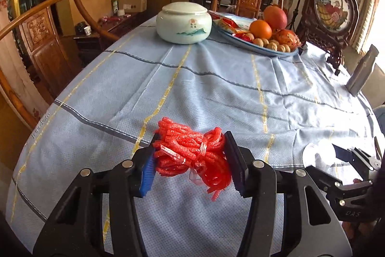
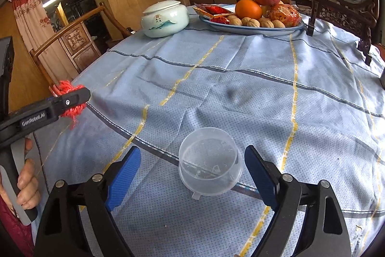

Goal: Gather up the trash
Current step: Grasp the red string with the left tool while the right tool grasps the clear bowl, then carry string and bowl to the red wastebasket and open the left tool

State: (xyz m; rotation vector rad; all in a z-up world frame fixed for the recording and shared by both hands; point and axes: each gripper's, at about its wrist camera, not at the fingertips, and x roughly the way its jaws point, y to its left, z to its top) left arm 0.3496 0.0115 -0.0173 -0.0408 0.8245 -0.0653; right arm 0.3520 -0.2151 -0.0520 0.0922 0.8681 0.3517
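A round table covered by a pale blue tablecloth (image 1: 216, 93) with yellow and grey stripes is seen in a room crowded with carved wooden chairs and shelving. Toward twelve o'clock on the cloth, a celadon lidded jar (image 1: 184, 23) is set just beside an oval platter (image 1: 264, 49) holding an orange (image 1: 260, 29), a mango (image 1: 275, 16), walnuts and red wrappers. A framed embroidery screen (image 1: 332, 9) is stood at about two o'clock.

In the left wrist view, a bundled red foam fruit net (image 1: 192, 151) is clamped between the two pads of the left gripper (image 1: 190, 160), both pads being pressed against it; whether the net touches the cloth cannot be told.

In the right wrist view, a clear plastic cup (image 2: 210, 160) is found lying on the cloth between the spread fingers of the right gripper (image 2: 192, 177), with a gap left on each side so that neither blue pad touches it. At nine o'clock in that view, the left gripper is visible with the red net in its grasp, held by a hand (image 2: 26, 180).
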